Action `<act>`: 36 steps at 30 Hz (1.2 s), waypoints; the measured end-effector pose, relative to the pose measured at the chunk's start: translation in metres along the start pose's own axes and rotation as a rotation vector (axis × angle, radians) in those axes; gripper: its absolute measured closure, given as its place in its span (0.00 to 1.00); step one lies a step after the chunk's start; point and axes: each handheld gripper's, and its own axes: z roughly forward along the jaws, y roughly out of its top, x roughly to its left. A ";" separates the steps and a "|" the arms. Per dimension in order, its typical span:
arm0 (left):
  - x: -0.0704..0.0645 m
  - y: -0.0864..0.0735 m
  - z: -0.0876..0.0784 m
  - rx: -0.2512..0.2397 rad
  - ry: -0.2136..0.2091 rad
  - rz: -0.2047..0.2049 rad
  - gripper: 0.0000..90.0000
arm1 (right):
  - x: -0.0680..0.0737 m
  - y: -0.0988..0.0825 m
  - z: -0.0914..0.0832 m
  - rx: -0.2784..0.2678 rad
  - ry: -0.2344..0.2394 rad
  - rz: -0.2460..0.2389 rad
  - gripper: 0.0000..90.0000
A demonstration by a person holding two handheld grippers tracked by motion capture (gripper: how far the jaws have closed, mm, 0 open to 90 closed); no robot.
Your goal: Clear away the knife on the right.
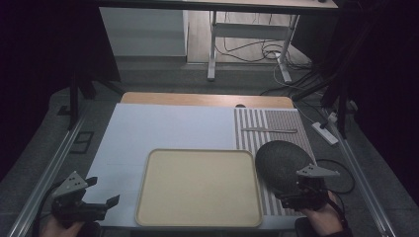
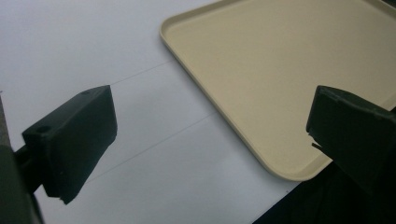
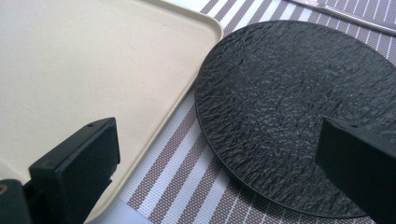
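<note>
A cream tray point(image 1: 198, 187) lies empty at the front middle of the table. To its right a round black textured plate point(image 1: 282, 160) rests on a striped placemat point(image 1: 274, 129). My right gripper point(image 1: 302, 190) hovers over the plate's near edge, jaws wide apart; in the right gripper view the plate point(image 3: 289, 102) sits ahead of the right gripper point(image 3: 224, 163), beside the tray's corner point(image 3: 93, 70). My left gripper point(image 1: 106, 205) is at the front left, open and empty. In the left gripper view the left gripper point(image 2: 210, 135) faces the tray's near corner point(image 2: 280, 70).
A grey knife-like utensil point(image 1: 269, 130) lies across the far part of the striped placemat. A pale blue mat point(image 1: 163, 128) covers the table's left and middle. Cables and desk legs stand on the floor beyond the table.
</note>
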 end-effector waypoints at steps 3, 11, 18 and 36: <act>0.003 0.000 -0.001 0.004 -0.015 -0.041 0.03 | 0.000 0.000 0.001 0.007 0.007 -0.001 0.01; 0.004 -0.001 -0.001 0.005 -0.014 -0.045 0.03 | 0.001 0.001 0.003 0.029 0.033 -0.017 0.01; 0.003 0.000 0.000 0.007 -0.012 -0.048 0.03 | 0.000 0.001 0.003 0.030 0.034 -0.017 0.01; 0.005 -0.001 -0.001 -0.002 -0.008 -0.064 0.03 | 0.004 0.005 0.003 -0.008 0.028 -0.024 0.01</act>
